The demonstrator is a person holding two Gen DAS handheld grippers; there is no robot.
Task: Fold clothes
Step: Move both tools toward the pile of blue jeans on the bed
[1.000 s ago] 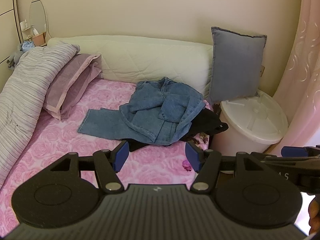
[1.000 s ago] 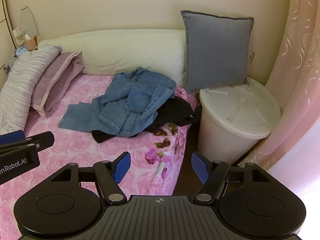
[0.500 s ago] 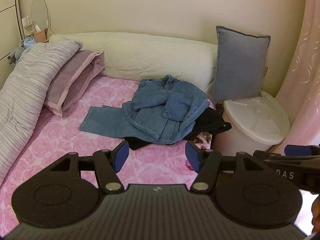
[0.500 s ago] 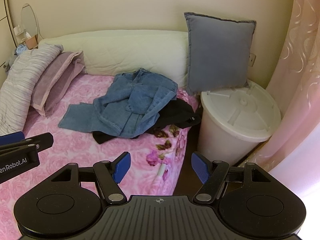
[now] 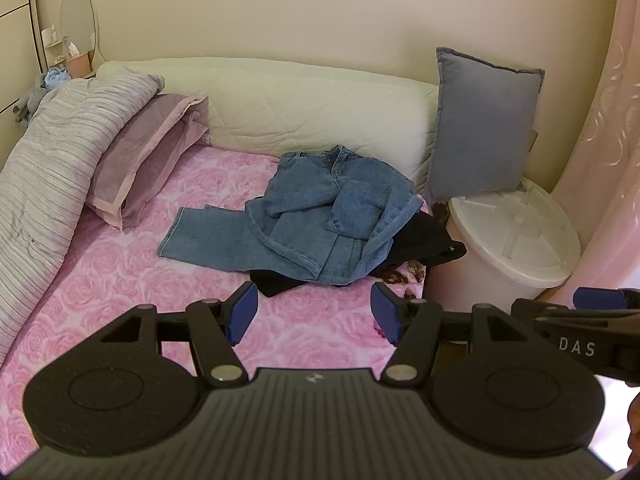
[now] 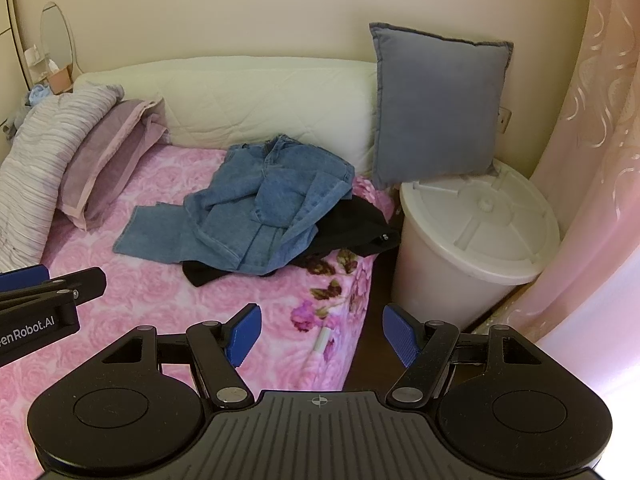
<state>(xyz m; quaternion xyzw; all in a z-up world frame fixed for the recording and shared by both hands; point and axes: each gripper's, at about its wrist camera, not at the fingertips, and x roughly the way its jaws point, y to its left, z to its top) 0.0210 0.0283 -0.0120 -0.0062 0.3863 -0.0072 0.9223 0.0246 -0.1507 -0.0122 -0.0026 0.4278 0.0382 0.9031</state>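
Observation:
A crumpled pair of blue jeans (image 5: 316, 220) lies on the pink rose bedspread (image 5: 132, 296), on top of a black garment (image 5: 428, 240); one leg stretches left. The same jeans (image 6: 264, 208) and black garment (image 6: 352, 228) show in the right wrist view. My left gripper (image 5: 314, 312) is open and empty, above the bed in front of the clothes. My right gripper (image 6: 322, 334) is open and empty, over the bed's right edge, short of the clothes.
A white lidded bin (image 6: 476, 236) stands right of the bed with a grey cushion (image 6: 436, 104) leaning above it. A cream headboard cushion (image 5: 304, 108), a purple pillow (image 5: 148, 164) and a striped duvet (image 5: 48, 168) lie at the back and left. A pink curtain (image 6: 592, 152) hangs at right.
Both grippers have tilted and risen slightly, so the clothes sit lower in both views. Both stay open. The clothes have not moved.

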